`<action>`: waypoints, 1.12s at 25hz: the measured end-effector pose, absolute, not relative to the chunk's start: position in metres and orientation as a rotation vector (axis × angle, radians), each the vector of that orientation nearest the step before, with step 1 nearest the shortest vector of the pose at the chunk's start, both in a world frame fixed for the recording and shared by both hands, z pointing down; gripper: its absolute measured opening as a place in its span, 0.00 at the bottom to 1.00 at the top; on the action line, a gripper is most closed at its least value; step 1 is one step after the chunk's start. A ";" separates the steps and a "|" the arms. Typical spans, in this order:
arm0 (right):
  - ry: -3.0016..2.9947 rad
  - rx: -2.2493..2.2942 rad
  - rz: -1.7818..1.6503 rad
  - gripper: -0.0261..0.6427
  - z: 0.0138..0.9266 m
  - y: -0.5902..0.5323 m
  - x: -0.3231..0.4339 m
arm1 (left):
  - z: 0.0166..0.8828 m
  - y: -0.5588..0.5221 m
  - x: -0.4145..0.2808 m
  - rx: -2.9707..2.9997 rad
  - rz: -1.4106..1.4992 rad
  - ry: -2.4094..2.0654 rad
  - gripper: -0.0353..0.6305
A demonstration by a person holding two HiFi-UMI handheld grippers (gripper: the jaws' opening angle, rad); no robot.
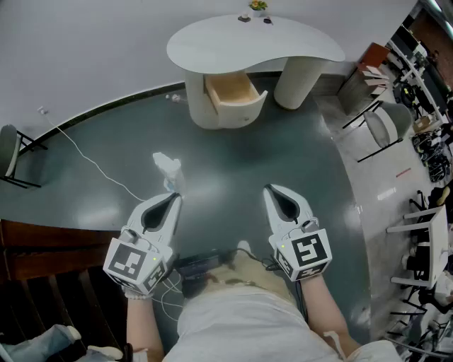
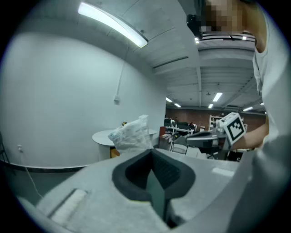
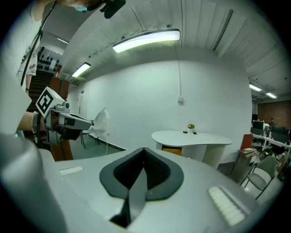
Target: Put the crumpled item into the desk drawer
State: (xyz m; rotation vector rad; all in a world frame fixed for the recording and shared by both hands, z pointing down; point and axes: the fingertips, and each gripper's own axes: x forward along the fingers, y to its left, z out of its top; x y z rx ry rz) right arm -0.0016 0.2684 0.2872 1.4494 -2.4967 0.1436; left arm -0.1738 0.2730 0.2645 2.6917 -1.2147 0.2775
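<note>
A crumpled white plastic bag [image 1: 168, 170] sticks out from the tip of my left gripper [image 1: 173, 196], which is shut on it and held over the dark floor. In the left gripper view the bag [image 2: 132, 134] rises just past the closed jaws [image 2: 152, 152]. The right gripper view shows the same bag [image 3: 101, 120] off to the left. My right gripper [image 1: 269, 189] is beside the left one, shut and holding nothing [image 3: 144, 150]. Ahead stands a white curved desk [image 1: 255, 42] with its wooden drawer [image 1: 233, 92] pulled open; the drawer [image 3: 172, 150] also shows under the desk [image 3: 200, 136].
A white cable [image 1: 88, 161] runs across the floor at the left. Folding chairs [image 1: 386, 126] and shelving crowd the right side. A dark chair [image 1: 13, 155] stands at the far left, brown wooden furniture [image 1: 49, 251] at the lower left. A small plant [image 1: 257, 6] sits on the desk.
</note>
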 end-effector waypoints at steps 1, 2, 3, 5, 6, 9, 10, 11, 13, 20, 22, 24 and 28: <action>-2.497 1.449 0.144 0.05 0.287 0.267 -0.002 | 0.264 0.272 -0.174 2.691 0.277 -1.215 0.05; -2.497 1.448 0.143 0.05 0.286 0.267 -0.002 | 0.264 0.271 -0.174 2.691 0.276 -1.215 0.05; -2.498 1.447 0.143 0.05 0.286 0.266 -0.003 | 0.264 0.270 -0.174 2.690 0.275 -1.215 0.05; -2.498 1.445 0.145 0.05 0.286 0.266 -0.003 | 0.264 0.269 -0.173 2.688 0.272 -1.218 0.05; -2.496 1.445 0.149 0.05 0.286 0.266 -0.003 | 0.264 0.270 -0.173 2.687 0.271 -1.219 0.05; -2.495 1.447 0.151 0.05 0.287 0.268 -0.002 | 0.265 0.271 -0.172 2.687 0.270 -1.221 0.05; -2.495 1.448 0.150 0.05 0.287 0.268 -0.001 | 0.266 0.271 -0.172 2.687 0.269 -1.221 0.05; -2.494 1.448 0.150 0.05 0.287 0.268 -0.001 | 0.265 0.271 -0.172 2.688 0.267 -1.222 0.05; -2.493 1.448 0.150 0.05 0.287 0.268 -0.001 | 0.264 0.270 -0.172 2.688 0.263 -1.224 0.05; -2.520 1.478 0.181 0.05 0.284 0.268 -0.002 | 0.265 0.269 -0.173 2.693 0.260 -1.226 0.05; -2.521 1.477 0.178 0.05 0.285 0.268 -0.002 | 0.265 0.269 -0.174 2.695 0.258 -1.227 0.05; -2.521 1.470 0.168 0.05 0.286 0.269 -0.002 | 0.265 0.269 -0.173 2.697 0.258 -1.227 0.05; -2.519 1.471 0.171 0.05 0.287 0.270 0.000 | 0.264 0.269 -0.169 2.703 0.260 -1.224 0.05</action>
